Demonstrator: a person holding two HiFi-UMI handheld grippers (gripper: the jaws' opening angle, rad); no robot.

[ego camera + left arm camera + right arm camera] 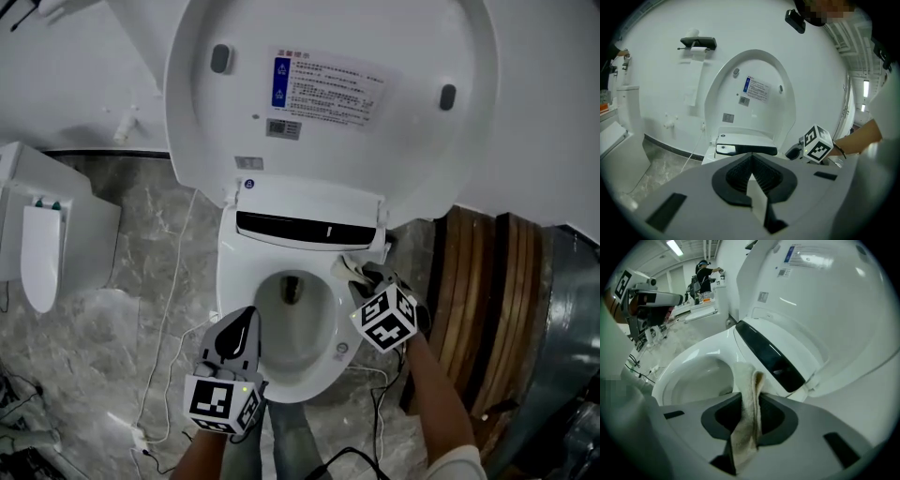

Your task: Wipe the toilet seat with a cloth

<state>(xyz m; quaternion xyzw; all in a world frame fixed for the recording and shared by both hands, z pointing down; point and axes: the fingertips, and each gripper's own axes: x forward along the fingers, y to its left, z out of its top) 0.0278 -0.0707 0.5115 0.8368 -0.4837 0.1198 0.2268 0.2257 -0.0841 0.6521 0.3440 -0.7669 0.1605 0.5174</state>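
Cloth (746, 394) in right hand-held gripper (368, 278)

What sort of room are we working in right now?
Most likely a bathroom, or perhaps a toilet test area: a smart toilet with its lid up, what looks like a second toilet beside it, and a wall-mounted paper-roll holder.
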